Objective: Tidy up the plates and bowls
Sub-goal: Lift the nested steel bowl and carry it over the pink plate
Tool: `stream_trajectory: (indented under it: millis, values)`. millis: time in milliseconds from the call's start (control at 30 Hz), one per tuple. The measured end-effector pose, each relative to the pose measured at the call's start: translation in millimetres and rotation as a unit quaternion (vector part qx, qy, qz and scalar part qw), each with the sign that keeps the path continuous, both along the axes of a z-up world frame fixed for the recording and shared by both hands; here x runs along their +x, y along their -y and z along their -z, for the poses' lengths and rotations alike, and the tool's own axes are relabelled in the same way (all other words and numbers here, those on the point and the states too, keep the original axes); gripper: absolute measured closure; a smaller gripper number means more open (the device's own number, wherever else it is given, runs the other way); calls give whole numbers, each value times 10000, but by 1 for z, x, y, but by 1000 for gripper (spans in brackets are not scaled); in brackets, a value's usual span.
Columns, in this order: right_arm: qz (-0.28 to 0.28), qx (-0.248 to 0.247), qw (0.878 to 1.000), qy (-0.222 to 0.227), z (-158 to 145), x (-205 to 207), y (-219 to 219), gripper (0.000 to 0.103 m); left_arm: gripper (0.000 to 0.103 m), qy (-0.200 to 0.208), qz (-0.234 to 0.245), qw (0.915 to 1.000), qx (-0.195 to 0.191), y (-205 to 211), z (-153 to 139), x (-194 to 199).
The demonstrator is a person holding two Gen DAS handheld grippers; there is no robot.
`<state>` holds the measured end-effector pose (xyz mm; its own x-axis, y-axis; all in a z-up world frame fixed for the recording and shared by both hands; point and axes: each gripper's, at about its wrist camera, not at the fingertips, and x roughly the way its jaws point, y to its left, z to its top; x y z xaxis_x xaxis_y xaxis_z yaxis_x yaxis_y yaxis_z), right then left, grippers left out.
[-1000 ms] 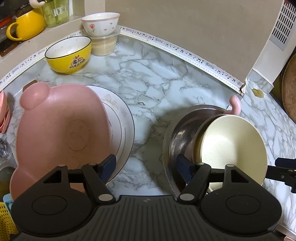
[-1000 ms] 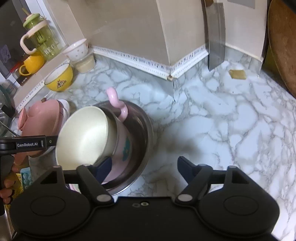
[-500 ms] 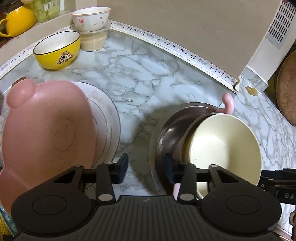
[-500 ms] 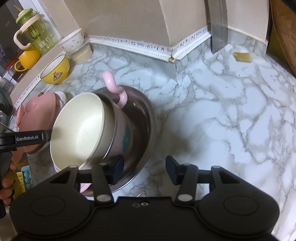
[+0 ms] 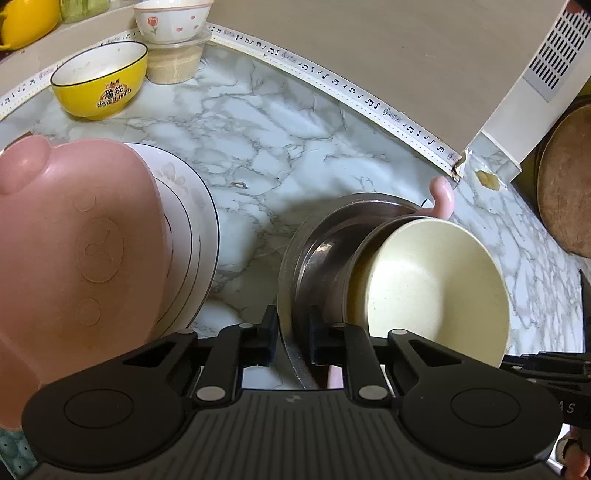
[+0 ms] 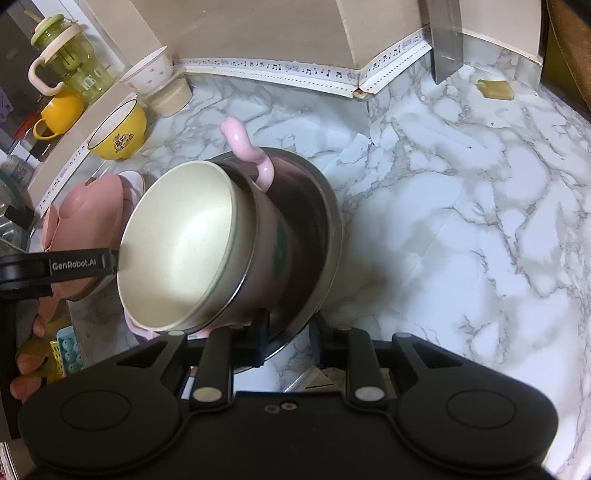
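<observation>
A steel bowl stands on the marble counter. Inside it tilts a pink cup with a curled handle, and a cream bowl sits in the cup. My left gripper straddles the steel bowl's near left rim, jaws closing, a thin gap still showing. My right gripper straddles the rim on the opposite side, jaws also closing, pads not touching it. To the left, a pink pig-shaped plate lies on stacked white plates.
A yellow bowl and a white flowered bowl on a plastic tub stand by the back wall. A cleaver leans at the right corner, beside a round wooden board. A yellow mug and green jug sit on the ledge.
Both pairs of jaws have narrowed from wide open to close around the steel bowl's rim. The bowls and plates have stayed where they were.
</observation>
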<state>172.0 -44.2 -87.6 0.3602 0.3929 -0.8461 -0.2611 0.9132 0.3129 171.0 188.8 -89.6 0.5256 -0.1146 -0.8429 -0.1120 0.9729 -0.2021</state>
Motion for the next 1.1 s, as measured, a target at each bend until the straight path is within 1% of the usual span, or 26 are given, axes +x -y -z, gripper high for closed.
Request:
stream_trajectory:
  millis: [100,367,700,867,1100]
  values:
    - [-20,-61,10000,74,0,-1,0,81,92,-4,-35,10000,12,0,0,-1]
    - [-146,-221,9992,300,-3,1,-2,82,92,-19,-55,10000,30,1,-2,-5]
    - [-330,-202,9980,491,-16,3,-4,82,92,66,-149,9999,57,-2,-11,-13]
    - [-459,-199,9968,618,-27,4,-10,82,92,176,-196,9996,143,-5,-26,-18]
    - [-654,-145,9944,822,-47,9,-25,82,92,336,-364,9985,214,-19,-49,-25]
